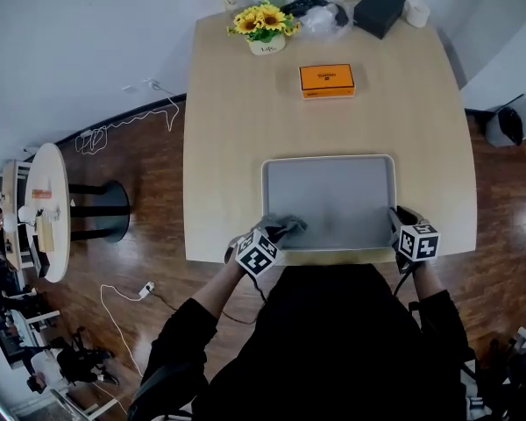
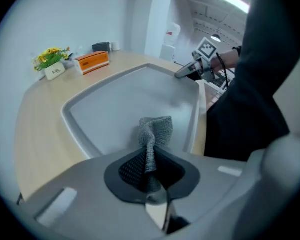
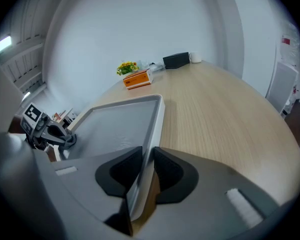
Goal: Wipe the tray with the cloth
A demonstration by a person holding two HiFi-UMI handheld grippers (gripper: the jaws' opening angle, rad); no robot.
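Now: the small grey woven cloth is down in the near left corner of the flat grey rectangular tray, so I think the wiping is going on.
Tray: it lies at the near edge of the pale wooden table, right in front of the person, easy to reach.
Left gripper: the left gripper is clenched tight on the bunched cloth, so the cloth can be dragged and not slip out.
Right gripper: the right gripper pinches the tray's near right rim, likely to stop the tray sliding while it is rubbed.
Far end: an orange box and a pot of yellow flowers sit well apart from the tray, out of the way.
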